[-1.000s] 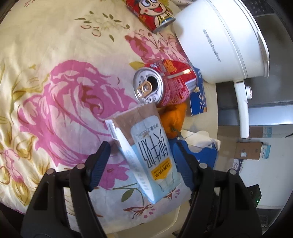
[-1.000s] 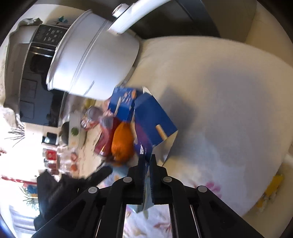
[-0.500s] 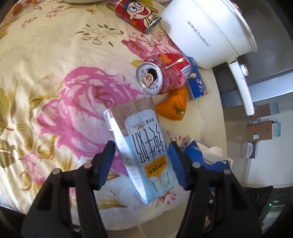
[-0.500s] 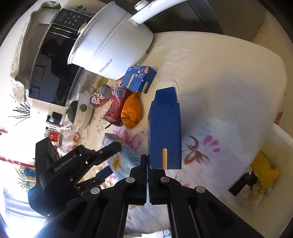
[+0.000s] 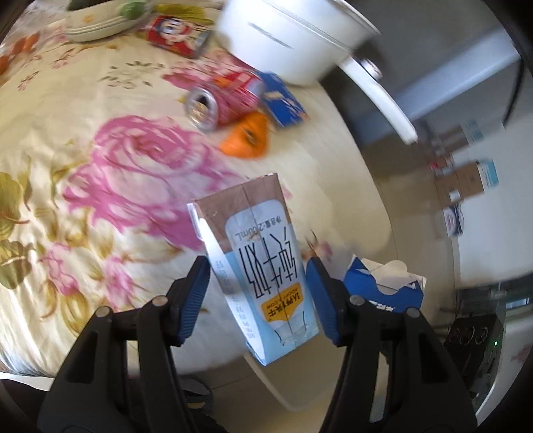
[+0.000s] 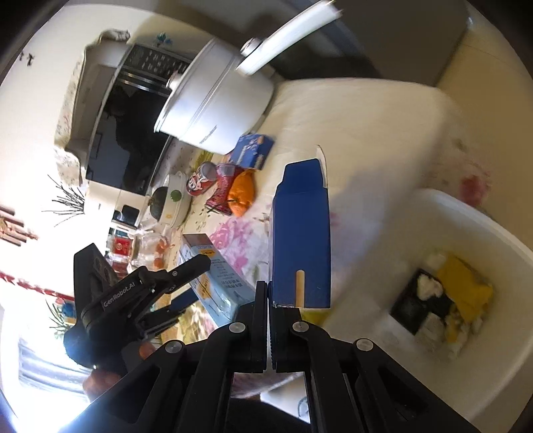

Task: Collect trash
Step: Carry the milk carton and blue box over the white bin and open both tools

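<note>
My left gripper [image 5: 258, 293] is shut on a light blue milk carton [image 5: 263, 269] and holds it above the table's edge; the carton also shows in the right wrist view [image 6: 213, 283]. My right gripper [image 6: 268, 296] is shut on a dark blue flattened wrapper [image 6: 301, 233] with a wooden stick, held upright beside a white trash bin [image 6: 466, 233]. The wrapper shows in the left wrist view [image 5: 383, 286]. On the floral tablecloth [image 5: 100, 166] lie a crushed red can [image 5: 223, 98], an orange peel [image 5: 246, 138] and a small blue box [image 5: 283, 100].
A white electric pot [image 5: 293, 36] with a long handle stands at the table's far side. A second red can [image 5: 176, 30] and a bowl [image 5: 96, 23] lie beyond. The bin holds yellow, black and white trash [image 6: 446, 293]. A microwave [image 6: 126, 110] stands behind.
Both grippers have pulled back from the table with their items, lifting them. The white bin has come further into the right wrist view.
</note>
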The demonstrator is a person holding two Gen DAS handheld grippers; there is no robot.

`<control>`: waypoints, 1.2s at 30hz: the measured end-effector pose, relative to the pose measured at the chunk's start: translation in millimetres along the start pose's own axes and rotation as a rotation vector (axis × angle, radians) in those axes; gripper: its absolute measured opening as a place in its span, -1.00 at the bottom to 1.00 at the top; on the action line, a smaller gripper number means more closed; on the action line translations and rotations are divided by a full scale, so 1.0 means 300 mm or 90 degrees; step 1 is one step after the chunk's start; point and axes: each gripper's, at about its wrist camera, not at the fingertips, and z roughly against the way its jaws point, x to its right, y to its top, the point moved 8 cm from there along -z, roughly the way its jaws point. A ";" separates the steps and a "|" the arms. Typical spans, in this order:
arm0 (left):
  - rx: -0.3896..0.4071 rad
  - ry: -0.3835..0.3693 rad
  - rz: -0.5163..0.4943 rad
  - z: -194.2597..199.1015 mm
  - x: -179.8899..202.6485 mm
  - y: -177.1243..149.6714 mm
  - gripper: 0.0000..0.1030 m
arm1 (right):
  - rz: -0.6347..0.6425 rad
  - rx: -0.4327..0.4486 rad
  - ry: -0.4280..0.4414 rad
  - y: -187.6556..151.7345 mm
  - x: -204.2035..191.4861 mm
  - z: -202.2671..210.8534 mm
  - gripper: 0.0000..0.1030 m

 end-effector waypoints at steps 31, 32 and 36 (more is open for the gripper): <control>-0.135 0.075 -0.354 -0.350 0.447 -0.313 0.20 | -0.238 0.010 -0.154 -0.140 0.531 0.106 -0.35; -0.142 0.074 -0.364 -0.360 0.457 -0.322 0.20 | -0.239 0.016 -0.156 -0.136 0.534 0.111 -0.35; -0.194 0.055 -0.387 -0.417 0.487 -0.356 0.26 | -0.246 0.039 -0.169 -0.127 0.549 0.135 -0.31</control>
